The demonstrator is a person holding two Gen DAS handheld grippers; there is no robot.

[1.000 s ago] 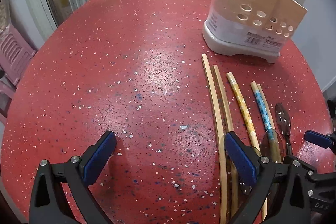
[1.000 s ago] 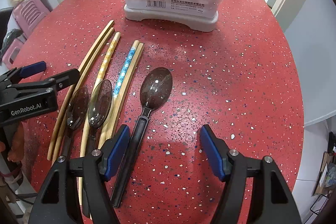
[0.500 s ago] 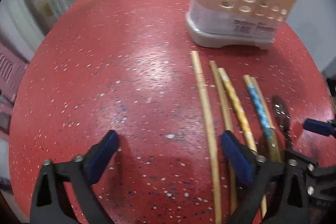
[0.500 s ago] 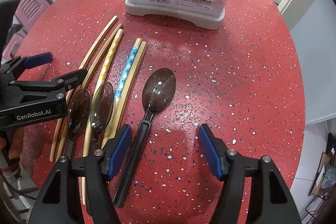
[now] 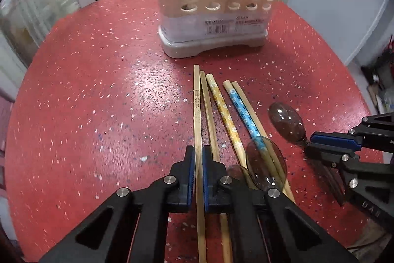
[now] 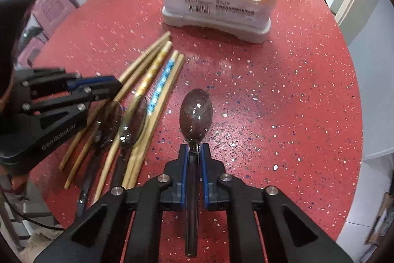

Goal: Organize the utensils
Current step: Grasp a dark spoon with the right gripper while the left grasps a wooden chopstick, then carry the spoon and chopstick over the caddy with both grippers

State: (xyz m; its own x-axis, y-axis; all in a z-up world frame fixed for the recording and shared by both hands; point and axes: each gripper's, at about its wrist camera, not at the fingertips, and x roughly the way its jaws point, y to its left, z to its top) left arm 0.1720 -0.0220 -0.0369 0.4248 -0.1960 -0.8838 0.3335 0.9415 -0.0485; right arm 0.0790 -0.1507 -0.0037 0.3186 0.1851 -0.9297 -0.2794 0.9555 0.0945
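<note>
Both jaws now closed: left gripper [image 5: 198,159] pinching chopstick [image 5: 196,110], right gripper [image 6: 194,154] spoon [image 6: 196,112].

I counted five chopsticks on the table: three plain [image 5: 197,115], one yellow-patterned [image 5: 225,112] and one blue-patterned [image 5: 242,110]. There were three spoons, one large and dark [image 6: 196,112] and two smaller translucent ones [image 6: 134,120] lying over the chopsticks. One holder [image 5: 216,14] stood behind them, with ten round holes in two rows of five.
</note>
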